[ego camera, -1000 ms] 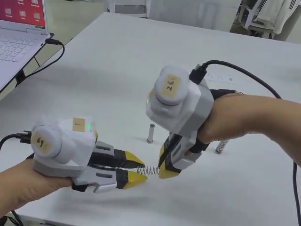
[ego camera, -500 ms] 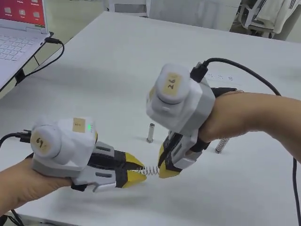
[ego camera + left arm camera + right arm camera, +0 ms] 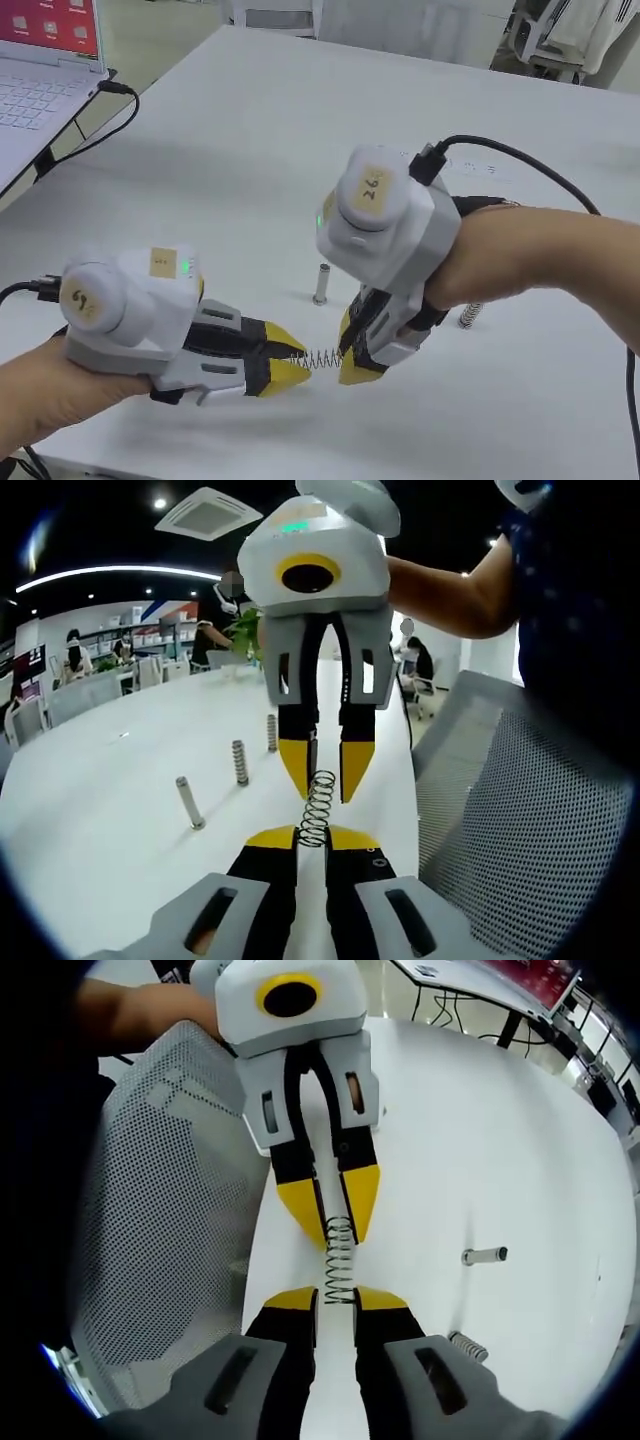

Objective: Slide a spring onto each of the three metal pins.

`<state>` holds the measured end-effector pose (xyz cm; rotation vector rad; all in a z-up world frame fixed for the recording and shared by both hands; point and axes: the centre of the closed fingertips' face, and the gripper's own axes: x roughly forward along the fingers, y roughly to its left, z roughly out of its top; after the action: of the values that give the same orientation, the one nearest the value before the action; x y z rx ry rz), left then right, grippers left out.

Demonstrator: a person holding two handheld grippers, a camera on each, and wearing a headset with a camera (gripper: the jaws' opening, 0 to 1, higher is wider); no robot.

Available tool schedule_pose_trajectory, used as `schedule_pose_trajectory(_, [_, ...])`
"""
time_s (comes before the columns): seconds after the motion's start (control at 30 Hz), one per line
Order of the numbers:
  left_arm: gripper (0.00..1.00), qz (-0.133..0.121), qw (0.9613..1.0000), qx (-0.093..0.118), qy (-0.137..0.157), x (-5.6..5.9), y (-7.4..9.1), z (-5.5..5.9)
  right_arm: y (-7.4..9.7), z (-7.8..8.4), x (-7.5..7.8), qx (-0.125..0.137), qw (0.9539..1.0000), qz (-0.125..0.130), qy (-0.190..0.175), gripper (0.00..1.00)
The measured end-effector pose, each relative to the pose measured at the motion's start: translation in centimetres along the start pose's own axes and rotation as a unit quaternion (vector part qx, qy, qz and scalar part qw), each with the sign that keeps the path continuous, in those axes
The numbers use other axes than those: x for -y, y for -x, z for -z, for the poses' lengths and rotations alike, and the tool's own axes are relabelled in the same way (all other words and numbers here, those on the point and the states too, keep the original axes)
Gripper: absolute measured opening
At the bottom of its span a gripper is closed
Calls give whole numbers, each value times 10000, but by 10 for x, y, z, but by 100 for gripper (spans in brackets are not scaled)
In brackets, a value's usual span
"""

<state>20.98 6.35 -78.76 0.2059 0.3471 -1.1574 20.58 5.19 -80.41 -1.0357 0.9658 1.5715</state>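
A small steel spring (image 3: 322,358) stretches level between the two grippers, just above the white table. My left gripper (image 3: 296,361), coming from the lower left, is shut on one end. My right gripper (image 3: 350,363) points down from the right and is shut on the other end. In the left gripper view my own jaws (image 3: 312,837) pinch the spring (image 3: 318,808) and the right gripper (image 3: 326,778) faces them. A bare metal pin (image 3: 321,283) stands just behind the spring. Two pins carry springs (image 3: 240,762) (image 3: 271,733); one of them (image 3: 470,313) shows beside my right wrist.
An open laptop (image 3: 35,75) sits at the table's far left corner with a black cable (image 3: 95,130) trailing from it. A black cable (image 3: 520,165) runs from the right gripper over the arm. A mesh chair back (image 3: 160,1210) stands at the table's near edge.
My right gripper has drifted slightly right and down. The spring stays held between both grippers, and the left gripper has hardly moved.
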Motion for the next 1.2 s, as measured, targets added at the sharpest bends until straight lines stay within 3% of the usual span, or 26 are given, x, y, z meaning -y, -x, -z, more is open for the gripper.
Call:
schedule_pose_trajectory(0.4, [2,-23,9999,119,3,1,1,-7,1,-2,1,111,9999,49,-90,9])
schedule_pose_trajectory(0.77, [2,-37,9999,101,39,0,0,-6,14,-19,3,352,9991,232,-55,8])
schedule_pose_trajectory(1.2, [3,-37,9999,98,125,-1,-1,-3,17,-35,3,522,9983,205,-130,8])
